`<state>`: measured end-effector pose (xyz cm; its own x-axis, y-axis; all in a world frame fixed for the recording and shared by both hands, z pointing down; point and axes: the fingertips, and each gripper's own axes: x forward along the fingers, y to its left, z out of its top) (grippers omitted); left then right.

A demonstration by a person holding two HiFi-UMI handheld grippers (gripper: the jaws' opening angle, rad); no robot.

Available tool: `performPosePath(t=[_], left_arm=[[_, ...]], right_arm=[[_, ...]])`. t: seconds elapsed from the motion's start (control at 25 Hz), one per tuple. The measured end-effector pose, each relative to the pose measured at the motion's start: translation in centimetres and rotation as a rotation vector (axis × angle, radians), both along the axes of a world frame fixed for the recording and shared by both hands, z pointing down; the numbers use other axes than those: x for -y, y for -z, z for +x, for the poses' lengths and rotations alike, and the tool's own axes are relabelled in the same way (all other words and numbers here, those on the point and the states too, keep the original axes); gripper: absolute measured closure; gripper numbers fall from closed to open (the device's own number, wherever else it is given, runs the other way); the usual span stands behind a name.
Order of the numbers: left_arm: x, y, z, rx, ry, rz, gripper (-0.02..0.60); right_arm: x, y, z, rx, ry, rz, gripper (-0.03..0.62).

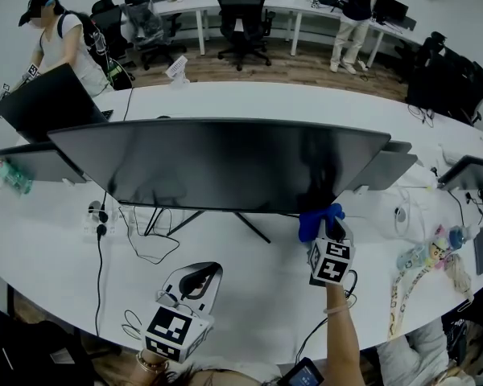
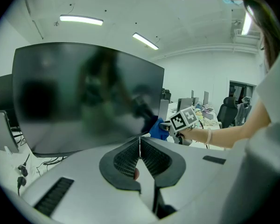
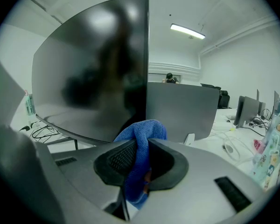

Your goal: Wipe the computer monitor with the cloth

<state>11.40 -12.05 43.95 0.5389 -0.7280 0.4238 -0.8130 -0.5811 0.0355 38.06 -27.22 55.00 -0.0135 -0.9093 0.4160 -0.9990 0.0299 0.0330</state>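
Right gripper [image 3: 141,147] clamped on blue cloth [image 3: 143,132] at monitor [image 1: 217,163] edge; left gripper [image 2: 140,144] closed, empty.

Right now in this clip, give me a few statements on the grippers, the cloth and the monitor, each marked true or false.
1. The right gripper is shut on the blue cloth. True.
2. The left gripper holds a second cloth. False: its jaws are together with nothing between them.
3. In the head view the cloth is at the bottom edge of the monitor, toward its right end. True.
4. The monitor lies flat on the table. False: it stands upright on its stand.
5. The monitor's screen is dark. True.
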Motion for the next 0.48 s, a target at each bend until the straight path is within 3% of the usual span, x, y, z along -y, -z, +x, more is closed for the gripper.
performPosePath(t=[0.48], left_arm=[[-0.9, 0.2, -1.9, 0.005, 0.022, 0.002, 0.569]], right_arm=[[-0.2, -1.4, -1.8, -0.018, 0.012, -0.031, 0.526]])
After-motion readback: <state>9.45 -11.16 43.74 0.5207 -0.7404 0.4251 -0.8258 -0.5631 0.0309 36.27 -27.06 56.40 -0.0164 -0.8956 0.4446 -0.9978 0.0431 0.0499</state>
